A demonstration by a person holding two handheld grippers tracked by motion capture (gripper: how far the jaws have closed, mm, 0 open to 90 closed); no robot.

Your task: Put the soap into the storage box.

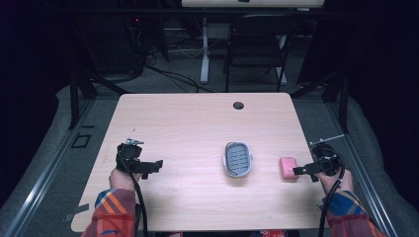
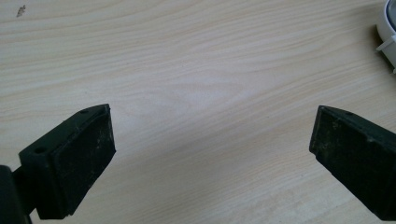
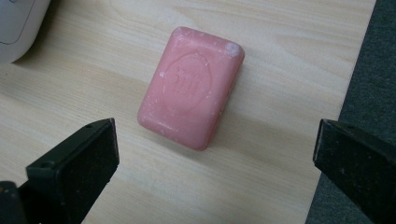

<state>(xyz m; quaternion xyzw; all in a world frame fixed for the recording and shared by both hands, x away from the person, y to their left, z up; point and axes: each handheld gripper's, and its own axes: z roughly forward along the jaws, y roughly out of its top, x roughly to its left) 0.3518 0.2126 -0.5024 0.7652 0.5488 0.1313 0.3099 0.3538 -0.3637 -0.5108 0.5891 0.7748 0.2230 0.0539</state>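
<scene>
Left tongs (image 1: 157, 164) rest low at the desk's (image 1: 197, 123) left side, jaws spread wide, nothing between them; in the left gripper view they frame bare wood, probably parked out of the way. Mid-desk: one grey soap dish (image 1: 238, 159), slotted tray up, empty, likely the receiving spot. Just right of it, apart from it: one pink soap bar (image 3: 191, 86), flat, embossed face up, near the desk's right edge. Right tongs (image 1: 296, 171) sit beside the bar, jaws released and aimed at it, apparently lined up to grip. Count: two tongs, one dish, one bar.
</scene>
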